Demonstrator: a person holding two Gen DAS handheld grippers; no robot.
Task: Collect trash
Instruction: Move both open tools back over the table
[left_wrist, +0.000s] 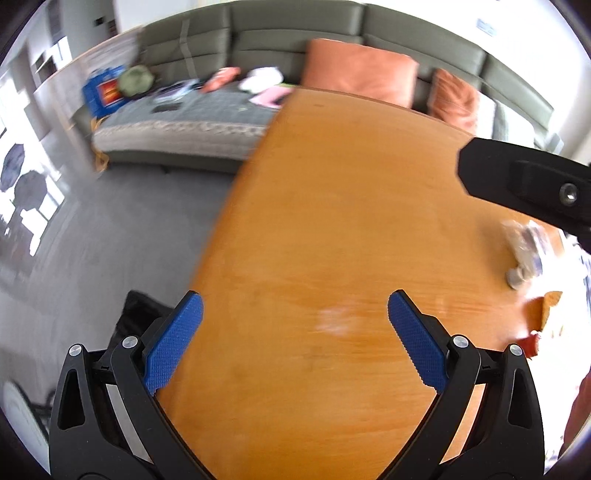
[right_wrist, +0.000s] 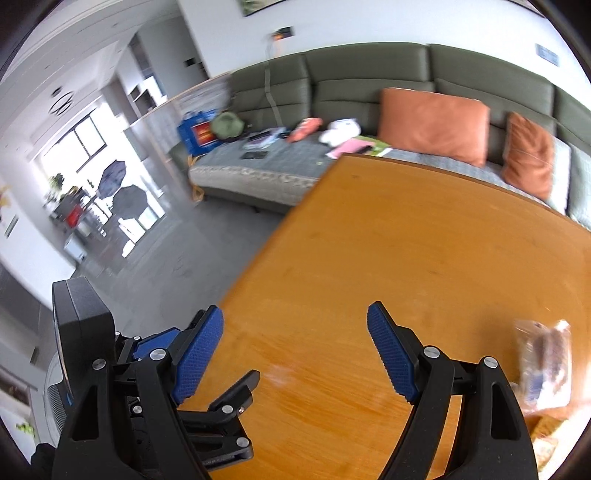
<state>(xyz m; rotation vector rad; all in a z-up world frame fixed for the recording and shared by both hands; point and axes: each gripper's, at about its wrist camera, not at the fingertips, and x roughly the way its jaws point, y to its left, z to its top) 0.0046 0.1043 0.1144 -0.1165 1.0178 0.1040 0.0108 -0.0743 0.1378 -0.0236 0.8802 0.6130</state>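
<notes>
Table (left_wrist: 332, 221): orange wood, sitting in front of a grey-green sofa (left_wrist: 295, 33) that is carrying two orange cushions (left_wrist: 360, 70).

Containers: a blue bag or box (left_wrist: 103, 90) is standing at the far left end of the sofa; what it is holding cannot be made out. A dark, bag-like shape (left_wrist: 138, 308) is lying on the floor beside the table edge, half covered by the left gripper's frame; its contents are not showing.

Trash: a crumpled clear wrapper (right_wrist: 546, 362) is lying on the table near the right edge of both views, blurred, with print too smeared to read. In the left wrist view an orange scrap (left_wrist: 550, 306) and a red object (left_wrist: 530, 343) are lying beyond it, washed out by glare and cut off.

Left gripper (left_wrist: 295, 314): hanging over the table edge, jaws spread wide, nothing between them.

Right gripper (right_wrist: 295, 325): likewise spread wide and empty over the table, apart from the wrapper.

View differences: only the right wrist view is showing the left gripper's body at lower left, plus the window and folded umbrellas (right_wrist: 122, 184). The left wrist view is catching just one black finger of the right gripper at upper right.
</notes>
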